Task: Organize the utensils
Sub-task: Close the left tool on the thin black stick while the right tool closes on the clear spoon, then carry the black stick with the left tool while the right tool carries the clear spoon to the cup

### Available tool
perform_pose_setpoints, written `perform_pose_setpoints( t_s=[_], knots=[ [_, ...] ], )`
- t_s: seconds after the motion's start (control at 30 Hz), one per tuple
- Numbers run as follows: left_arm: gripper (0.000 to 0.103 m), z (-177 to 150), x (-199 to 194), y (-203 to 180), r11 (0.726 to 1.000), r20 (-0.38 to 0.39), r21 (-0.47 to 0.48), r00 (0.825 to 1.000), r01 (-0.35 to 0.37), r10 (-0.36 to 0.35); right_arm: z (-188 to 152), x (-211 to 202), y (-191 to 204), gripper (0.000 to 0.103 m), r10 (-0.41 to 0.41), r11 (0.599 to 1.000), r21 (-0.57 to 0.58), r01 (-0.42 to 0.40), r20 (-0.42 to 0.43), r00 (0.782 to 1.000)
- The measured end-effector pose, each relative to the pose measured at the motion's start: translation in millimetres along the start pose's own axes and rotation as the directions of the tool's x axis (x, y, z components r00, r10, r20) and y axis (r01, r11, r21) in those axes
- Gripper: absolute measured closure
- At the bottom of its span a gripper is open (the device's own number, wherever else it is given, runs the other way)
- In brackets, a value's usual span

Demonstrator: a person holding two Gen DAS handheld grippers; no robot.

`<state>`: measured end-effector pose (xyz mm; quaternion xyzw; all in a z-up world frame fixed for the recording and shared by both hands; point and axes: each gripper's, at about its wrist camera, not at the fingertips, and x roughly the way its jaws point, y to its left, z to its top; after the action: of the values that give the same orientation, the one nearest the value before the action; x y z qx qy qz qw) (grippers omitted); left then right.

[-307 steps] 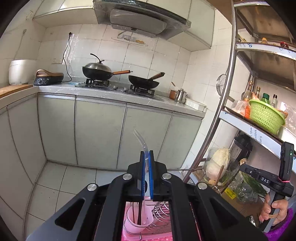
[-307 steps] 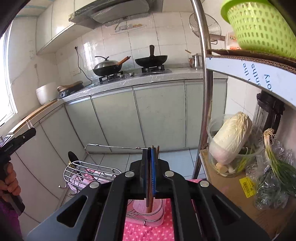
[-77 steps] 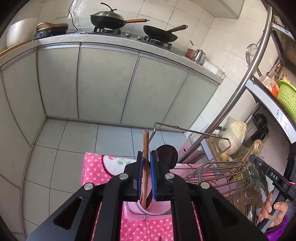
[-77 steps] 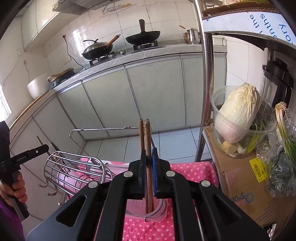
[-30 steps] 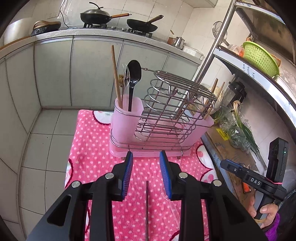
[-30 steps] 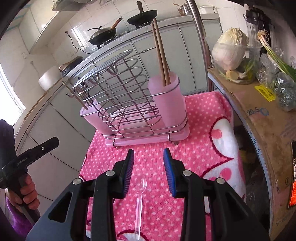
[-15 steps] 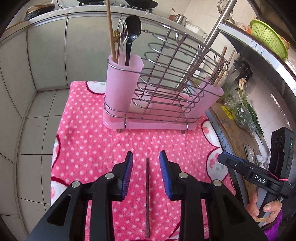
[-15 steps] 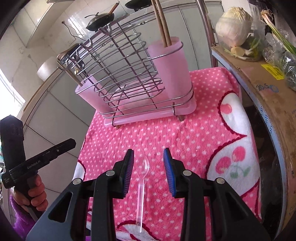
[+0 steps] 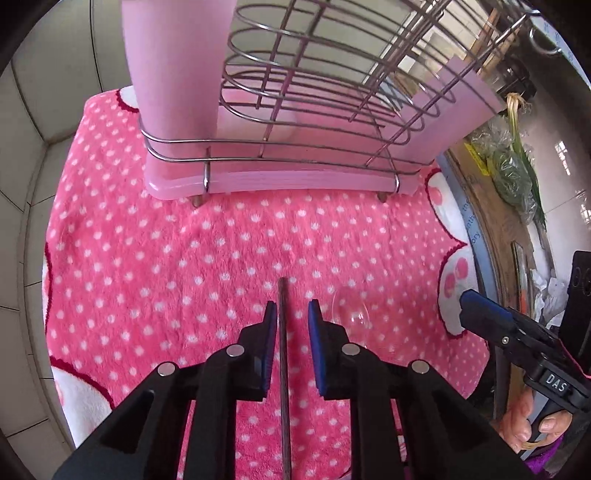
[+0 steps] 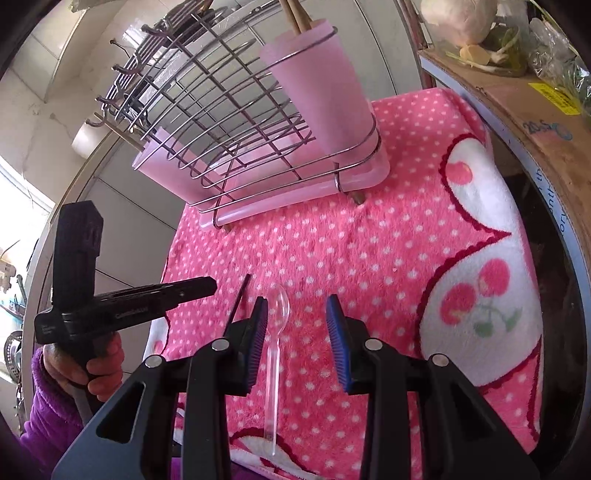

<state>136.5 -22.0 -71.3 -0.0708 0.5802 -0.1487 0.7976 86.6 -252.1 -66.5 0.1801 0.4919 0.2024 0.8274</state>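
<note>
A thin dark chopstick [image 9: 283,350] lies on the pink dotted cloth [image 9: 166,266], running between the fingers of my left gripper [image 9: 292,308]. Its jaws are closing, and a gap still shows on both sides of the stick. A clear plastic spoon [image 10: 275,332] lies on the cloth between the jaws of my right gripper [image 10: 297,304], close to the left finger and untouched; that gripper is open. The same spoon's bowl [image 9: 351,314] shows just right of my left gripper. Behind stands the pink wire utensil rack [image 10: 280,206], with wooden chopsticks [image 10: 295,14] in its right cup [image 10: 325,92].
The rack's left pink cup [image 9: 170,74] towers close ahead in the left wrist view. A cardboard-topped shelf [image 10: 517,110] with bagged greens [image 9: 517,177] borders the cloth on the right. Tiled floor [image 9: 26,184] drops off to the left. A hand [image 10: 103,365] grips the left tool.
Both grippers have come down toward the cloth and tilted lower. The left jaws have narrowed around the dark chopstick. The rack now fills the top of both views.
</note>
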Motion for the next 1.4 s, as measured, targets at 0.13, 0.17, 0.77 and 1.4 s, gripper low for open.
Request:
perform_pose_setpoints(
  t_s=[0.13,0.17,0.77,1.4],
  knots=[
    [0.087,4.5,19.8,-7.2,0.998,-0.044,0.035,0.997,-0.056,0.058,-0.9,3.7,-2.6,0.070,0.016,1.000,0.007,-0.016,-0.014,1.000],
    [0.087,4.7,24.1,-8.0,0.997,-0.052,0.041,0.996,-0.070,0.072,-1.1,4.8,-2.5,0.070,0.020,1.000,0.006,-0.020,-0.020,1.000],
    [0.099,-8.7,12.8,20.7,0.999,0.029,-0.040,1.000,-0.006,0.007,7.9,48.5,12.4,0.086,0.076,0.997,0.003,-0.076,-0.134,0.988],
    [0.099,-33.7,-49.5,52.4,0.992,0.155,-0.065,0.983,0.110,-0.099,18.3,117.5,37.4,0.098,-0.097,0.990,-0.122,0.071,-0.227,0.969]
  ],
)
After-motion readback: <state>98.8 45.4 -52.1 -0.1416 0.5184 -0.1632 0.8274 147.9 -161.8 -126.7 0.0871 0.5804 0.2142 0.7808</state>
